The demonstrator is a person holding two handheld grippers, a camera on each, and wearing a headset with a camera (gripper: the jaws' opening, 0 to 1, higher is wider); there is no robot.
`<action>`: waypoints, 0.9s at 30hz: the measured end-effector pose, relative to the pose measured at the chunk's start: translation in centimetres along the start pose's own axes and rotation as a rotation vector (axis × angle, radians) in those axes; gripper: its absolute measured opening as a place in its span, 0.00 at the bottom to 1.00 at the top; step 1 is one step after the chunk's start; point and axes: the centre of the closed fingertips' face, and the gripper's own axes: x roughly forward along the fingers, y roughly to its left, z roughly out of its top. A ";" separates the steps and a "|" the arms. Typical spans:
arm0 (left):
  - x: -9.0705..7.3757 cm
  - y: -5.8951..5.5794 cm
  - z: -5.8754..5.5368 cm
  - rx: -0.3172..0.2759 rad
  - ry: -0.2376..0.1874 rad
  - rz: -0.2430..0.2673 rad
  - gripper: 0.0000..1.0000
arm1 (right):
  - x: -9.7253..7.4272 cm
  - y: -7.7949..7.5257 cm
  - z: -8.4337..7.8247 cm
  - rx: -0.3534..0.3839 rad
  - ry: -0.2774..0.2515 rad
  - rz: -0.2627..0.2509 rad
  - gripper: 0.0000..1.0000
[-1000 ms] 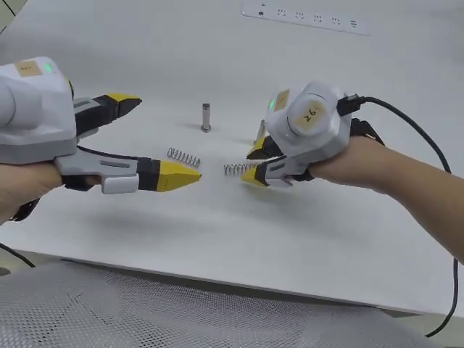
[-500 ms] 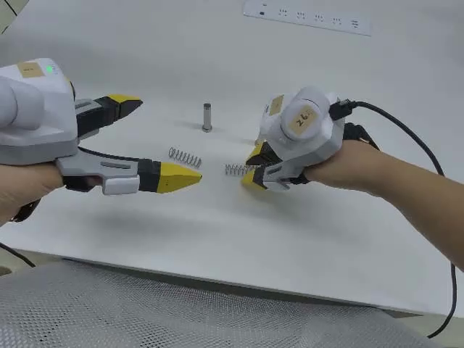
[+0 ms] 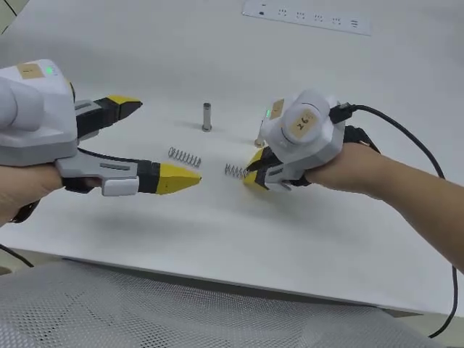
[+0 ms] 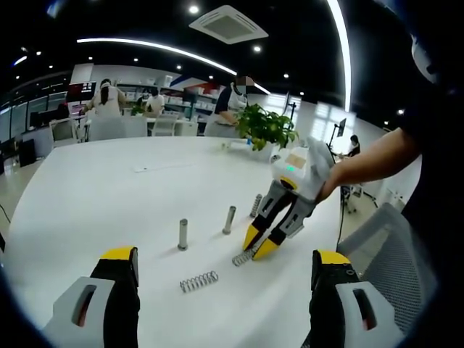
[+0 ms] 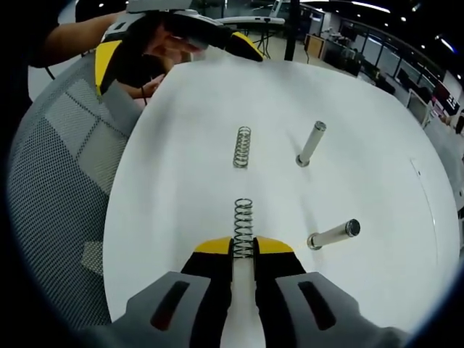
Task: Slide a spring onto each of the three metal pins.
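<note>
My right gripper [image 5: 243, 248] has its yellow tips drawn almost together on the near end of the held spring [image 5: 243, 217]. This spring points out toward 12 o'clock and lies along the white table [image 5: 167, 239]. Further out at 12 o'clock the loose spring [image 5: 243, 146] lies well apart from it. The first pin [image 5: 312, 143] stands at 1 o'clock. The second pin [image 5: 333, 234] is at 3 o'clock, just beside the jaws.

My left gripper [image 4: 225, 257] is spread wide with nothing between its jaws. Its own view has the loose spring just ahead at 12 o'clock and the right gripper nipping its spring at 1 o'clock. That view adds a third pin [image 4: 256, 205], tucked against the right gripper's upper side. Its surface looks ribbed, perhaps a coil already on it, but it is too small for me to tell.

From the head view the right gripper's white body hides nearly all of the second pin, and the nipped end of the held spring is covered by the tips. A power strip [image 3: 304, 16] at 12 o'clock is cut by the frame edge. A black cable [image 3: 406, 134] trails off at 3 o'clock. Grey chair mesh [image 3: 145, 312] crosses at 6 o'clock.
</note>
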 end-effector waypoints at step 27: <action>0.3 -1.8 0.3 0.027 0.017 -0.066 0.93 | -4.5 0.1 0.3 -0.058 -0.046 0.004 0.08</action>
